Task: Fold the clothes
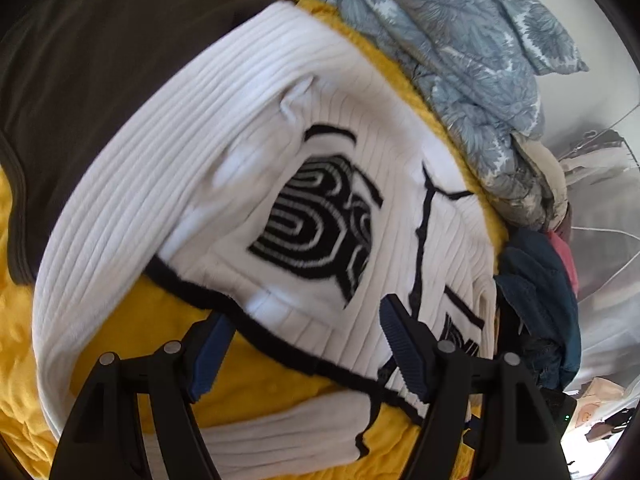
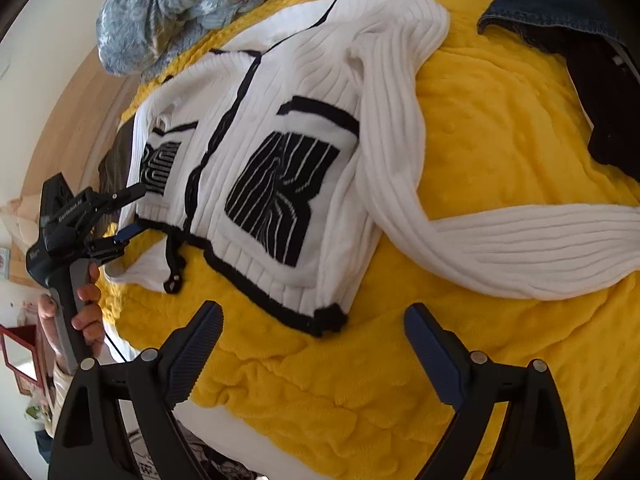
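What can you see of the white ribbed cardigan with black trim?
The white ribbed cardigan with black trim lies front up on the yellow fleece blanket. It looks knitted, with two black patterned panels and a black centre line. One sleeve stretches sideways over the blanket. The open left gripper is at its hem corner.

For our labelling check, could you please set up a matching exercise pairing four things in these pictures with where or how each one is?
Things:
1. white ribbed knit cardigan with black trim
2. blue-grey floral quilt
3. dark blue denim garment
4. left gripper

Places or states:
A. bunched at the bed's far edge
B. open, at the cardigan's hem corner
C. spread flat on the yellow plush blanket
D. lying at the blanket's upper right

Pairs: 1-C, 2-A, 3-D, 4-B
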`<state>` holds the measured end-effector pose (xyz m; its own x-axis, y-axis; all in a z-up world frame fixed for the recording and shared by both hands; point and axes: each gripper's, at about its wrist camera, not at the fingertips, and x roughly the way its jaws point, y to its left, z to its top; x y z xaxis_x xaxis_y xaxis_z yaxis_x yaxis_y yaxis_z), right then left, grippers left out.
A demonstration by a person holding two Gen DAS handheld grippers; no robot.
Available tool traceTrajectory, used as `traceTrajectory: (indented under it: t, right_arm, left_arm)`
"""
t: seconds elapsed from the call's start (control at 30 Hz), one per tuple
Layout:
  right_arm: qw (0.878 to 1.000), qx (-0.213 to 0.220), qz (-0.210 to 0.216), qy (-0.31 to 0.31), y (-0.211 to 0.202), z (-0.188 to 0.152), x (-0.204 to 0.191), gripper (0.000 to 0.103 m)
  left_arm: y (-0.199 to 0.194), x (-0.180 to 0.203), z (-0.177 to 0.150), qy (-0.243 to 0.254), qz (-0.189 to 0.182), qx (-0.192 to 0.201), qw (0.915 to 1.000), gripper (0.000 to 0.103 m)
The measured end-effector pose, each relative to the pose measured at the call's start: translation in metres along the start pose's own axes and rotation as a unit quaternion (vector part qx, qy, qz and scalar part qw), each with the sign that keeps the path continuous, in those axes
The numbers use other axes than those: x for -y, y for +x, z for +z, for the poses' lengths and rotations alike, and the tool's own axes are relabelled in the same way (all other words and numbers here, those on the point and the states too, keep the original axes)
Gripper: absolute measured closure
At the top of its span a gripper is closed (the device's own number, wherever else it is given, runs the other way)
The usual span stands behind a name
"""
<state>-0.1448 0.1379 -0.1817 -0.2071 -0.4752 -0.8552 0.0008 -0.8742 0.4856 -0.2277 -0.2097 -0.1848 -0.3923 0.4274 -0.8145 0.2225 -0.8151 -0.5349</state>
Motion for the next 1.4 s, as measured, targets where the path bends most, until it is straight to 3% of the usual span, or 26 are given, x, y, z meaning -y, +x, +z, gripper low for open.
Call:
traceTrajectory:
  t: [0.13, 0.33, 0.47, 0.5, 0.7, 0.9, 1.2, 1.4]
  right_arm:
    - [1.000, 0.002, -0.002, -0.002, 0.008, 0.006, -0.003, 0.017]
    - [0.999, 0.001, -0.039, -0.020, 0.022, 0.013, -0.011, 0.029]
    - [0.997, 0.006, -0.068, -0.036, 0.027, 0.018, -0.014, 0.075]
    - [0.997, 0.007, -0.071, -0.038, 0.028, 0.018, -0.015, 0.083]
    - [0.996, 0.022, -0.064, -0.051, 0.016, 0.016, -0.013, 0.091]
    - [0.996, 0.050, -0.061, -0.046, -0.011, 0.012, -0.006, 0.092]
    - [0.995, 0.085, -0.010, -0.054, -0.064, -0.011, 0.008, 0.094]
    - [0.994, 0.098, 0.016, -0.041, -0.085, -0.033, 0.024, 0.095]
  left_arm:
    - [0.006, -0.004, 0.004, 0.000, 0.015, 0.000, 0.9999, 0.028]
    - [0.014, -0.010, 0.006, -0.005, 0.020, -0.004, 0.9998, 0.030]
    - [0.011, -0.007, 0.006, 0.008, 0.026, 0.004, 0.9996, 0.043]
    - [0.011, -0.006, 0.006, 0.012, 0.028, 0.004, 0.9995, 0.049]
    - [0.002, 0.001, 0.000, 0.034, 0.041, 0.006, 0.9986, 0.071]
    - [-0.018, 0.015, -0.012, 0.050, 0.035, 0.011, 0.9981, 0.084]
    - [-0.070, 0.037, -0.067, 0.102, 0.010, 0.021, 0.9945, 0.093]
    - [-0.090, 0.025, -0.088, 0.076, -0.001, 0.030, 0.9966, 0.093]
